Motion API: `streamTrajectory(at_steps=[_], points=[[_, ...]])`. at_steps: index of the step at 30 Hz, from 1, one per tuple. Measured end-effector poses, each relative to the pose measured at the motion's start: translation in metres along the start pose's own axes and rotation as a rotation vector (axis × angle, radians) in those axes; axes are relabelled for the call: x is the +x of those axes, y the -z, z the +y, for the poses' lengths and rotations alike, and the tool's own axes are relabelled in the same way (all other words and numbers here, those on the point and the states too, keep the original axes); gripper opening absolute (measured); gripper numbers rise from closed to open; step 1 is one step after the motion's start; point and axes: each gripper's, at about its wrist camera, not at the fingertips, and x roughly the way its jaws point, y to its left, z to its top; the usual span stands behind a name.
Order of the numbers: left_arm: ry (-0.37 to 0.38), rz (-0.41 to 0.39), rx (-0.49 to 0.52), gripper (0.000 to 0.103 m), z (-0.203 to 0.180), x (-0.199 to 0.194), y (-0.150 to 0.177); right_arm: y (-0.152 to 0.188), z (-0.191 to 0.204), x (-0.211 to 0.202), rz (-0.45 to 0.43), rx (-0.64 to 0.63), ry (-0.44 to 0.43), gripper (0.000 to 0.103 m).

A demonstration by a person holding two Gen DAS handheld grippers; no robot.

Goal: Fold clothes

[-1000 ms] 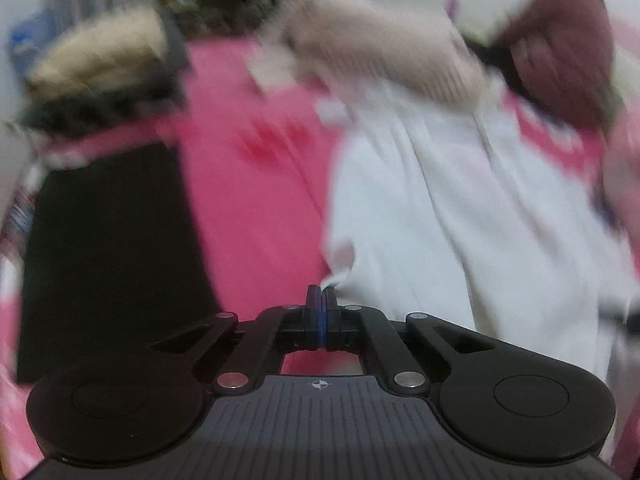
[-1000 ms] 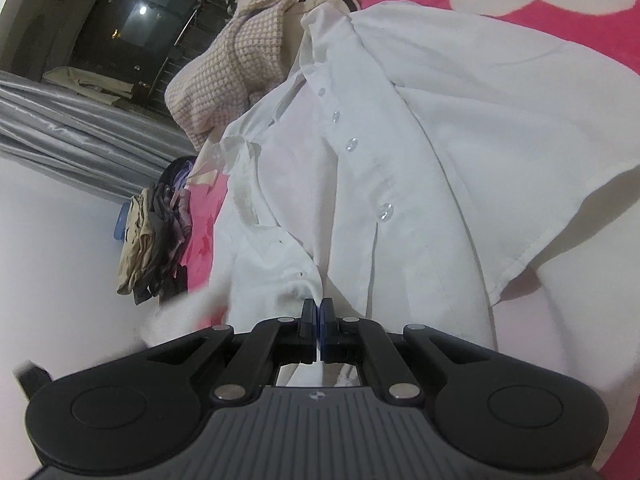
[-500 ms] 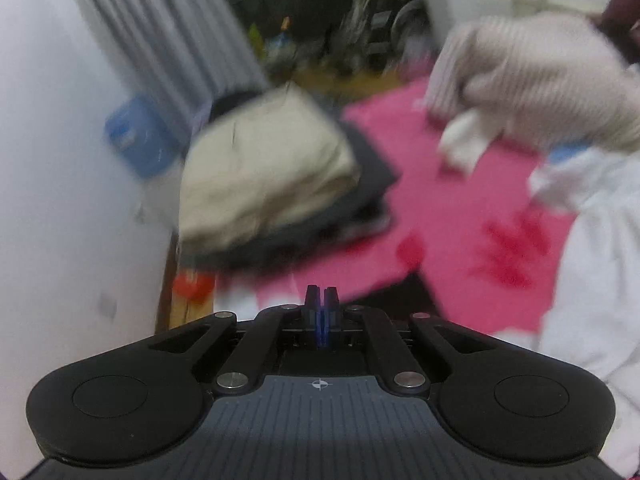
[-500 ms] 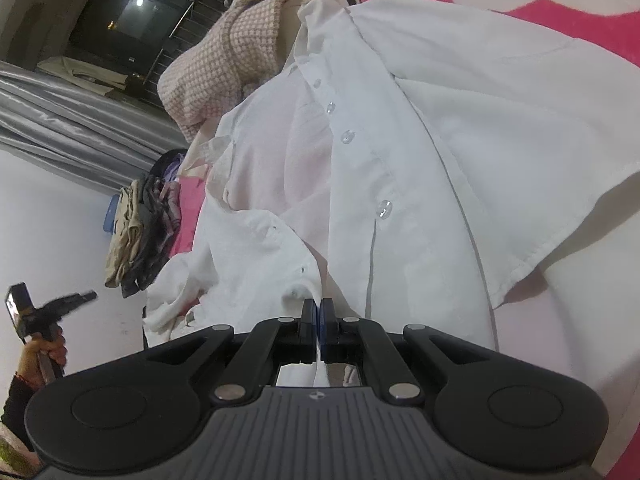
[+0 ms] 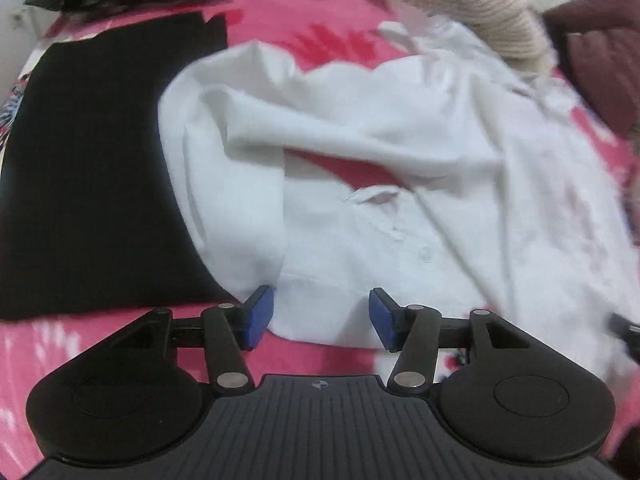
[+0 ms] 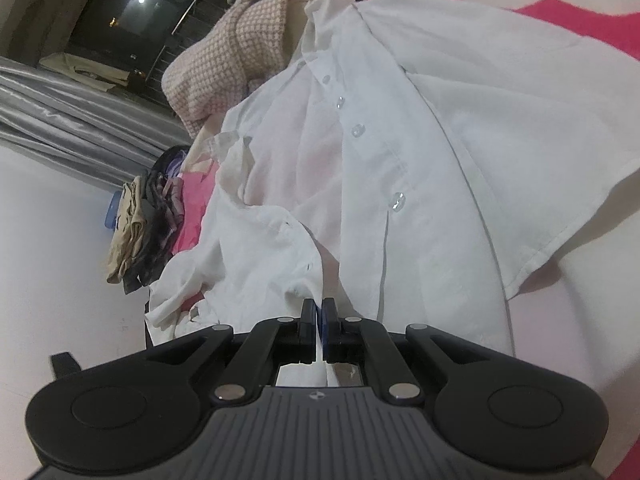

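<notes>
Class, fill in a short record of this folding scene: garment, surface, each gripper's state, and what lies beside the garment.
garment: white shirt, buttoned, spread crumpled
surface: pink blanket
left gripper: open, fingers either side of the shirt's hem
right gripper: shut on the shirt's edge
beside garment: black cloth to its left, knit sweater beyond
background: stack of clothes
</notes>
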Motion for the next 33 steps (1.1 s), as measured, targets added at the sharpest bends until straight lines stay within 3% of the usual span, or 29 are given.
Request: streamTrajectory(at_steps=[1,3,6,9,11,12,21,23,26,27,30,33], points=[[-0.029,-0.023,-0.025,0.043,-0.001,0.001,0.002,0.000,-0.001,-0.001,-0.005,0.006,0.000,0.004],[-0.071,-0.070,-0.079,0.005,-0.002,-0.002,0.005,0.000,-0.003,-0.004,-0.014,0.018,0.000,0.004],[-0.129,-0.161,-0.044,0.000,-0.007,-0.024,-0.002,-0.001,-0.004,-0.005,-0.020,0.025,0.004,0.004],[-0.240,-0.313,0.102,0.000,-0.008,-0.073,-0.020,-0.001,-0.005,-0.005,-0.023,0.028,0.006,0.004],[-0.336,-0.411,0.236,0.000,-0.007,-0.108,-0.037,-0.002,-0.007,-0.003,-0.022,0.037,0.005,0.004],[-0.399,-0.419,0.339,0.000,-0.004,-0.109,-0.035,-0.002,-0.008,-0.002,-0.019,0.042,0.004,0.004],[-0.976,-0.331,1.378,0.005,0.027,-0.070,0.006,-0.003,-0.009,0.001,-0.015,0.041,0.008,0.004],[-0.918,-0.185,1.405,0.006,0.041,-0.050,0.026,-0.003,-0.009,0.000,-0.015,0.040,0.010,0.004],[-0.757,0.048,1.343,0.007,0.058,-0.021,0.063,-0.003,-0.008,0.000,-0.016,0.039,0.014,0.004],[-0.730,0.081,1.308,0.007,0.062,-0.018,0.072,-0.003,-0.008,0.000,-0.016,0.038,0.015,0.004],[-0.688,0.106,1.180,0.008,0.065,-0.021,0.086,-0.002,-0.006,0.000,-0.013,0.038,0.014,0.005],[-0.635,0.032,1.006,0.018,0.059,-0.040,0.071,-0.001,-0.003,0.001,-0.007,0.036,0.010,0.005]])
